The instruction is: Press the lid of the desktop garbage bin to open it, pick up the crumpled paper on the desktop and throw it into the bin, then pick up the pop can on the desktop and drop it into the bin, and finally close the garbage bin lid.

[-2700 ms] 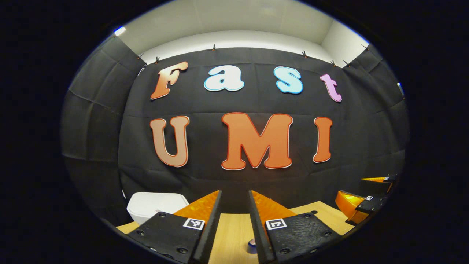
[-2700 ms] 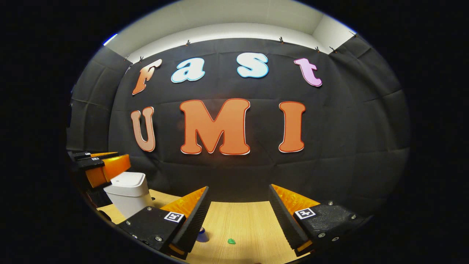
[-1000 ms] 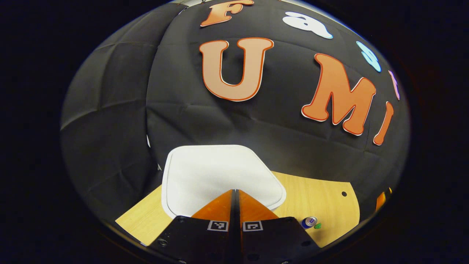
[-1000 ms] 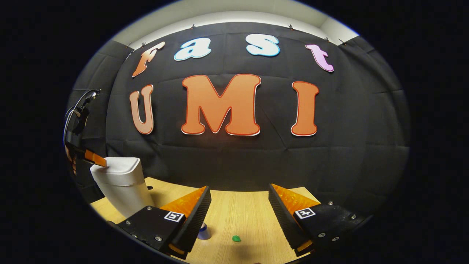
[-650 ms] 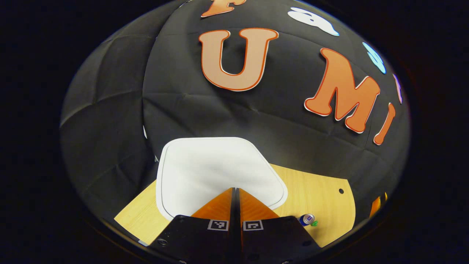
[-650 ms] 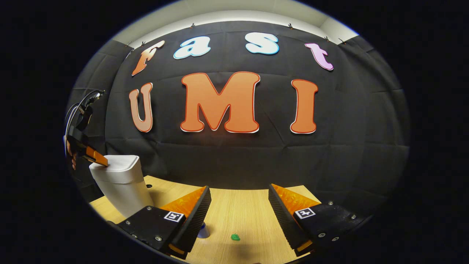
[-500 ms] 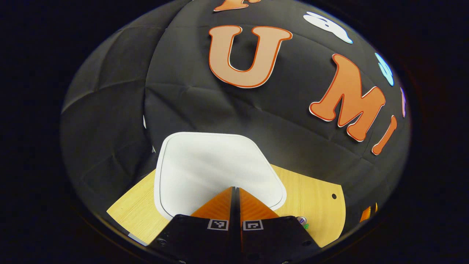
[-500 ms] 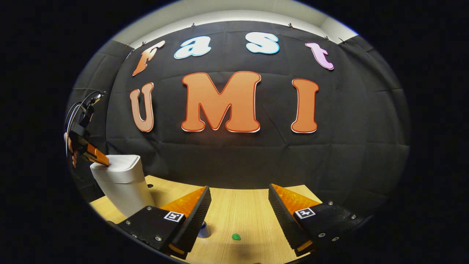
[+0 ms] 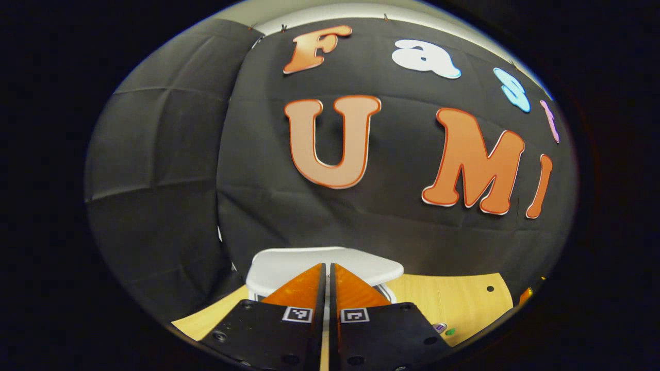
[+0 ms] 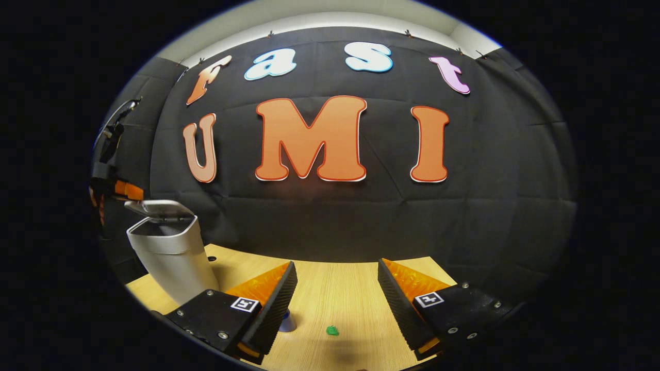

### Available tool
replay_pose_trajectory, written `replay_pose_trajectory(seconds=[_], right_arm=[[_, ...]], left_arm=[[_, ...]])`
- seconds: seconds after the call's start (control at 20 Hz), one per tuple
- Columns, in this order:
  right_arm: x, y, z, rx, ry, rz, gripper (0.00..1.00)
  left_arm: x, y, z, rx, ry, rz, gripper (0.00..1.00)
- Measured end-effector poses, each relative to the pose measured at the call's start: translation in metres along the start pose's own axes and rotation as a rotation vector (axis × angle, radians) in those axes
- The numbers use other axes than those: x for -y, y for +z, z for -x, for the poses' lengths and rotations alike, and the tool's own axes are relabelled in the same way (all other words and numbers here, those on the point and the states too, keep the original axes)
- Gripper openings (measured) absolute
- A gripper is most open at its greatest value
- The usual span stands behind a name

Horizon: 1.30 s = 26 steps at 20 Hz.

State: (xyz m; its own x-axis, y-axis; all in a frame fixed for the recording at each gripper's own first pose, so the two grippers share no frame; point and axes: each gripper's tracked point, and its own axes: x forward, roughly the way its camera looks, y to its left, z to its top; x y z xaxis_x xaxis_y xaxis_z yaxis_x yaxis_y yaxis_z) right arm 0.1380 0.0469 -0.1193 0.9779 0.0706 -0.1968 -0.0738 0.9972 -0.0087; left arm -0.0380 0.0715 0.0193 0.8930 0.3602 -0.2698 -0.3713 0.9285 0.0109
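Two grippers: left gripper closed, empty, above the bin's raised lid; right gripper wide, empty, over pop can and crumpled paper mid-worktop.

**A:** What do you have under you there?

**B:** You're working over a pale wooden tabletop with a fine grain. In the left gripper view you can see a small round hole in it, near its far edge.

**A:** And behind it?

**B:** You face a black cloth backdrop, creased in a grid of folds, which comes down behind the tabletop's far edge. A side panel of the same cloth meets it at a corner, at the left of the left gripper view.

**A:** Above that?

**B:** You'll find little clips along the cloth's top edge, and over them a strip of pale wall.
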Motion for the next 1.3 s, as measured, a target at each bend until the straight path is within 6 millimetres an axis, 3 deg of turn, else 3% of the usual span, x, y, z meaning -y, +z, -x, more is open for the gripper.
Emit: replay_pose_trajectory(seconds=[0.1,0.3,0.5,0.75,1.1,1.3], right_arm=[[-0.001,-0.007,-0.001,-0.006,0.012,-0.008,0.94],[0.000,-0.034,-0.008,-0.041,0.019,0.005,0.94],[-0.005,-0.061,-0.015,-0.081,0.042,0.030,0.94],[-0.011,-0.088,-0.027,-0.121,0.064,0.052,0.94],[-0.005,-0.157,-0.058,-0.243,0.053,0.075,0.94],[-0.002,-0.187,-0.071,-0.313,0.046,0.074,0.94]], left_arm=[[0.007,0.012,0.019,0.065,-0.012,-0.010,0.16],[0.029,0.025,0.055,0.155,-0.041,-0.065,0.33],[0.053,0.030,0.079,0.201,-0.066,-0.095,0.48],[0.068,0.035,0.104,0.223,-0.077,-0.072,0.55],[0.097,0.030,0.134,0.227,-0.113,-0.072,0.77],[0.111,0.033,0.147,0.235,-0.129,-0.116,0.77]])
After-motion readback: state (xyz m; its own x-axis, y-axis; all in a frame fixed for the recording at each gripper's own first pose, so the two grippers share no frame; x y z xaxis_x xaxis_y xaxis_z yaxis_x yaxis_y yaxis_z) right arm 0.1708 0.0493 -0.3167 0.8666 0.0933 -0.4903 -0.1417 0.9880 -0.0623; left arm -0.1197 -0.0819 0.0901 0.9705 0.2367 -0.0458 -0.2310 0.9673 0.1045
